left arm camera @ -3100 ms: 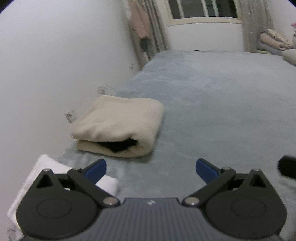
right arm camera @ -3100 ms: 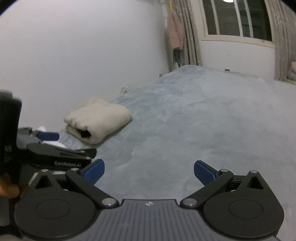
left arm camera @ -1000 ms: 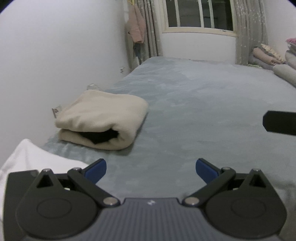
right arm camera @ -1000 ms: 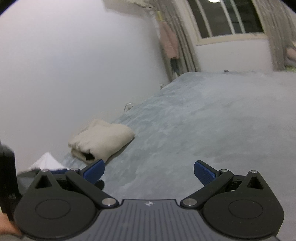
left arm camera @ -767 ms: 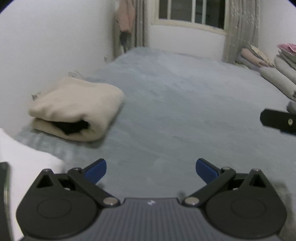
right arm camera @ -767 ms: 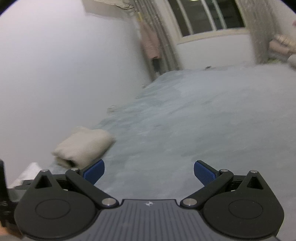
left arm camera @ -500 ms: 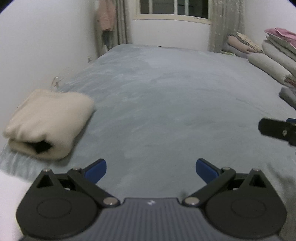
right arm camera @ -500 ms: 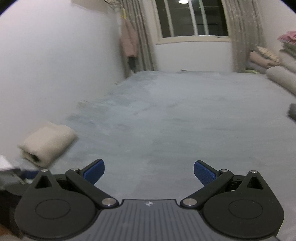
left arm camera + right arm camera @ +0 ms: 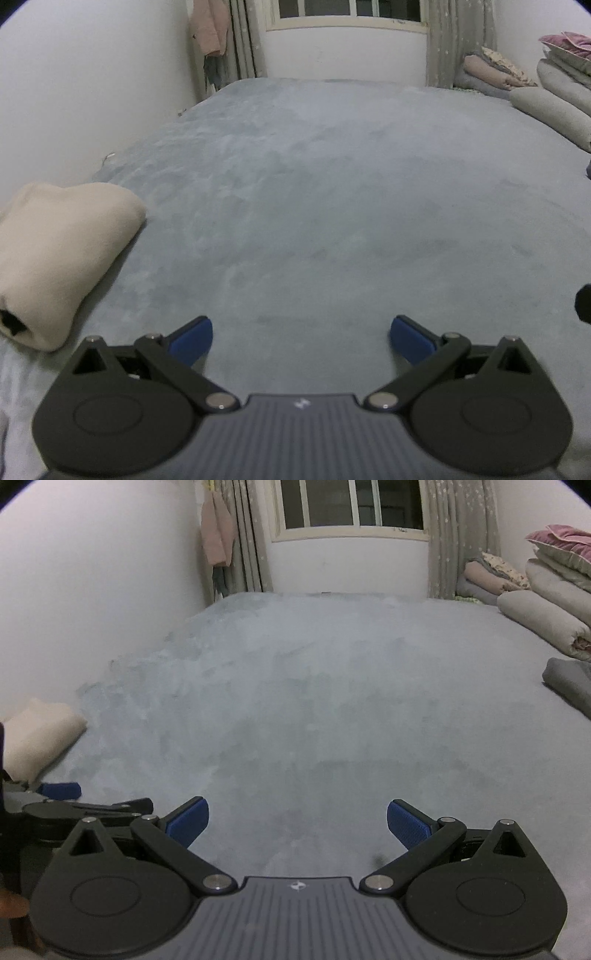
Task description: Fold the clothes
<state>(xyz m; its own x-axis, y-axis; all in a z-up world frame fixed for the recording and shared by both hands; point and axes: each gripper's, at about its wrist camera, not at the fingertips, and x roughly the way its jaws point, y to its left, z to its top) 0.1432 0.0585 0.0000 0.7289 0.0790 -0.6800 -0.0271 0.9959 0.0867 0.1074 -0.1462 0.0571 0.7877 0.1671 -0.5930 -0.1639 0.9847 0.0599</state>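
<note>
Both my left gripper (image 9: 300,338) and right gripper (image 9: 297,821) hang with fingers spread and empty over the grey plush bed (image 9: 332,206), the folded cream fleece garment (image 9: 55,258) lying at its left edge by the wall, grey rolled bedding (image 9: 543,622) stacked far right.

The wide grey-blue blanket (image 9: 332,192) lies bare ahead of both grippers all the way to the wall under the window (image 9: 351,506), so there is open passage straight forward and through the middle. On the left, a folded cream garment (image 9: 59,258) sits close against the white wall (image 9: 92,92) and blocks that edge. On the right, stacked quilts (image 9: 546,605) and a folded grey cloth (image 9: 570,685) crowd the far side.
</note>
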